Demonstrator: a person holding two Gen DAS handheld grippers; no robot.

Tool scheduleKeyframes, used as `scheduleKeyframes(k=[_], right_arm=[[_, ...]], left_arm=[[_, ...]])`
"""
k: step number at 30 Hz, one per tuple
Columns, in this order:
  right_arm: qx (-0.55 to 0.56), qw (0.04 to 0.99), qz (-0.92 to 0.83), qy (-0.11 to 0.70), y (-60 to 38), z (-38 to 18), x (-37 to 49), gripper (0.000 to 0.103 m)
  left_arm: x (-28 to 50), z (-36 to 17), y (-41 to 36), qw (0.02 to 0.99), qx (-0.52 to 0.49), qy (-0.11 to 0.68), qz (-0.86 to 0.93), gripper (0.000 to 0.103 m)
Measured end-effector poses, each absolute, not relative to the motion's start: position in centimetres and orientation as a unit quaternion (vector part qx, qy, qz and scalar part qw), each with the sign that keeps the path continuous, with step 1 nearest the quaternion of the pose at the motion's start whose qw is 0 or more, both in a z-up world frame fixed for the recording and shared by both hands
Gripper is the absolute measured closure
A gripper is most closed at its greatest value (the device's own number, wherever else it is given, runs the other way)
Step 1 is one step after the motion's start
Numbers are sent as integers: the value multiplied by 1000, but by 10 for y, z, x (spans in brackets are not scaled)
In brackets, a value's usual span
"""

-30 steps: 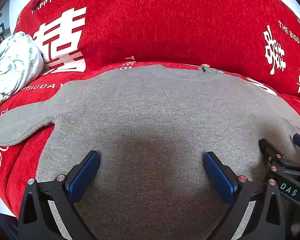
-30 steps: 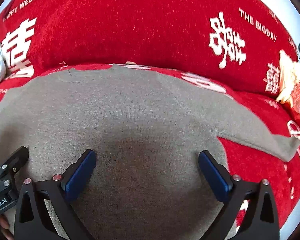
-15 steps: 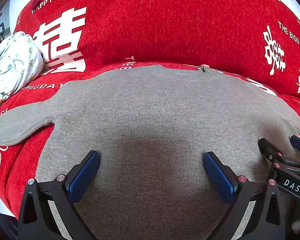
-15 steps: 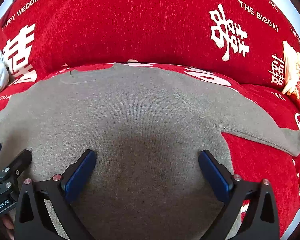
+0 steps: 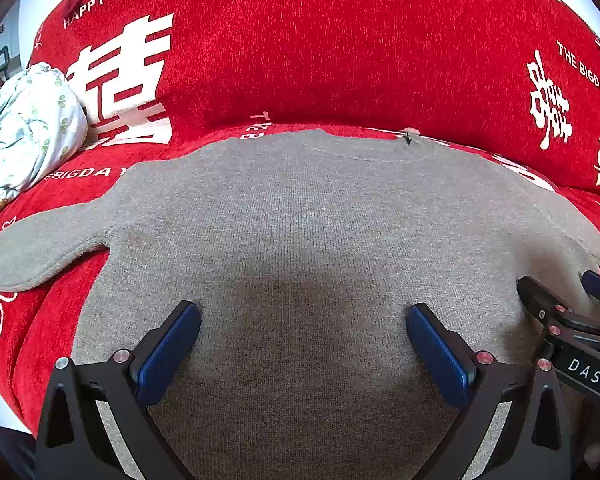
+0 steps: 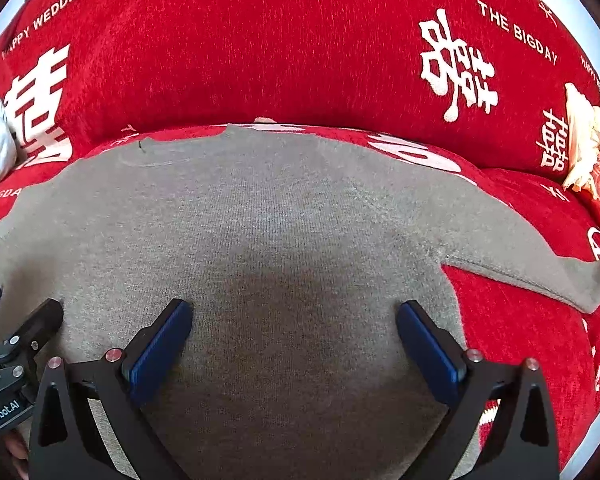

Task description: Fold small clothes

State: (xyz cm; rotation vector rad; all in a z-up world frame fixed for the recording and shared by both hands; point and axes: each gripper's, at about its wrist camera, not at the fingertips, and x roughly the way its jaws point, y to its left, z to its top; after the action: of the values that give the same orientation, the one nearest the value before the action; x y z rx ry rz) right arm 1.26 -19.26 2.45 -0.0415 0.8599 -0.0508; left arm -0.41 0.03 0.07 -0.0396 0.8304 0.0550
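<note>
Left wrist view: grey sweater (image 5: 300, 248) is laid flat, sleeves spread, on the red sofa cover (image 5: 320, 48), collar toward the backrest. Left gripper (image 5: 302, 344) is seen over the sweater's lower body, fingers (image 5: 168, 352) spread wide, nothing held. Right gripper (image 6: 294, 340) is likewise wide open above the same sweater, holding nothing. A crumpled patterned cloth (image 5: 24, 128) is seen left of the sweater. No containers are seen.

A red sofa (image 5: 340, 60) printed with white wedding characters fills the daylit background.
</note>
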Motion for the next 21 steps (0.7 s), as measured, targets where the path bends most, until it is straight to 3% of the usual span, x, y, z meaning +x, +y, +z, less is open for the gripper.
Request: scheduleKeyframes(k=[14,21], right_arm=[[-8,891,-16,454,-196,28,23,0],[-12,881,-5,474,-198,30,26,0]], left_arm=[[-4,4,-1,908,-21,416,39,0],[9,8,0,880,-21,473,28,0]])
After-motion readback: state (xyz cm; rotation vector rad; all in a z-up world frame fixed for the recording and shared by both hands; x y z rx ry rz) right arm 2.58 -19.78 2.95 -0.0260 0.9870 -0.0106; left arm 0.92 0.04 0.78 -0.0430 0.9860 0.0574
